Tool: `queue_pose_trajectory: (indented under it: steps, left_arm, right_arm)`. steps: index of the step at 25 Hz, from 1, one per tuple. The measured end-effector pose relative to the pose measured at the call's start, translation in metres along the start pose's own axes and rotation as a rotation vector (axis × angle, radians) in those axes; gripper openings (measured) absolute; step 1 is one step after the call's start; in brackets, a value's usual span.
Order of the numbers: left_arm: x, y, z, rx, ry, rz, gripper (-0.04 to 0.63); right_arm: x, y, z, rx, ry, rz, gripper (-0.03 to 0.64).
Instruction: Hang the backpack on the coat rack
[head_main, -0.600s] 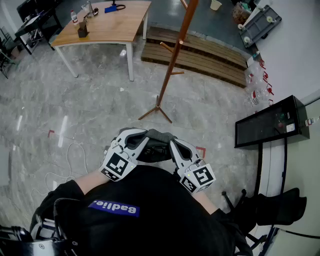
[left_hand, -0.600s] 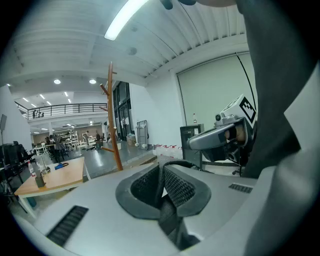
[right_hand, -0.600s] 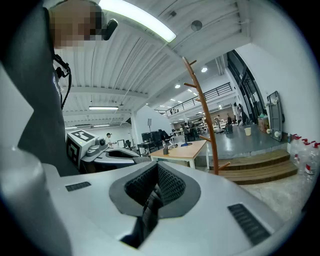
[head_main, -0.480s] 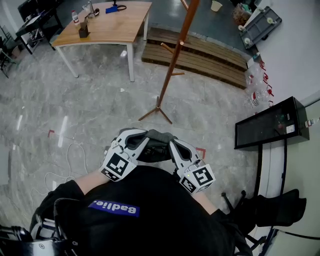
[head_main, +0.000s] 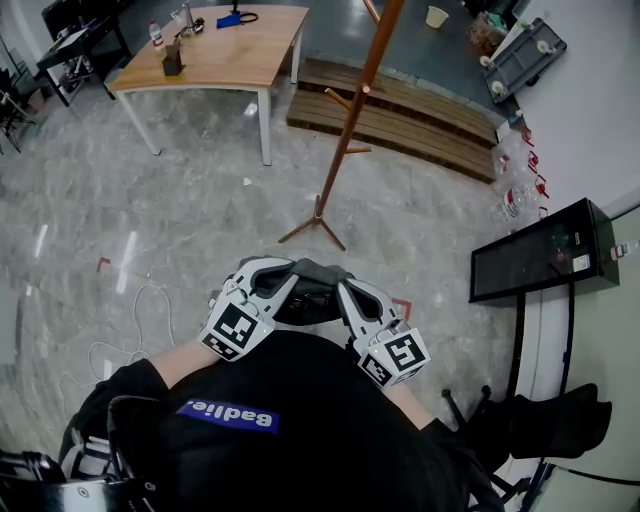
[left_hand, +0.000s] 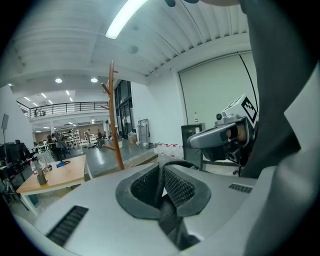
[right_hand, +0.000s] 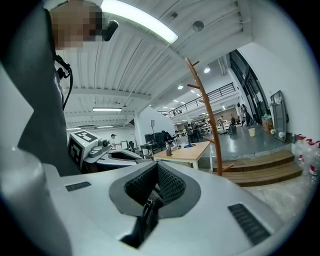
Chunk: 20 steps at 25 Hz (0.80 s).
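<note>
Backpack (head_main: 320, 272): mostly hidden below the person's torso (head_main: 300, 420), only a dark patch visible; coat rack (head_main: 349, 135): top cut off by upper edge; objects (head_main: 174, 62) on desk (head_main: 235, 50): too small to identify.

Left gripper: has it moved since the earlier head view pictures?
No. The left gripper, shut on the backpack, sits just as far below the coat rack base as before.

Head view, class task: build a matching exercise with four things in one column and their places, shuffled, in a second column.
Things:
1. coat rack
2. table
3. backpack
4. black cabinet

Places:
A. right edge of the picture
B. upper left
C. closest to the person, low in the middle
D. middle of the floor, ahead

Pairs: 1-D, 2-B, 3-C, 4-A
</note>
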<state>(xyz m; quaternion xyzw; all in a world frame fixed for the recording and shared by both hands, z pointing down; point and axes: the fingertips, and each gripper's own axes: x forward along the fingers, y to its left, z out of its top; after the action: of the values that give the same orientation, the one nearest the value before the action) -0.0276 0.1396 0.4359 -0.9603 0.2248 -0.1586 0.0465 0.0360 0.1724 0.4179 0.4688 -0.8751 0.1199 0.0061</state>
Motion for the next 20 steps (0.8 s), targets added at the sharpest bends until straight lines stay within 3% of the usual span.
queue_pose_trajectory:
  steps: [10,15,20]
  left_arm:
    - [0.007,0.011,-0.006,-0.037,0.051,0.101,0.035]
    - [0.007,0.037,-0.009,-0.05,0.061,0.207,0.035]
    - [0.017,0.066,-0.017,-0.074,0.078,0.229,0.035]
  right_arm:
    - [-0.013,-0.017,-0.004,0.026,0.005,0.06,0.005]
    - [-0.019,-0.027,-0.015,0.066,0.023,0.089,0.005]
    - [-0.005,-0.031,-0.016,0.037,0.057,0.091,0.005]
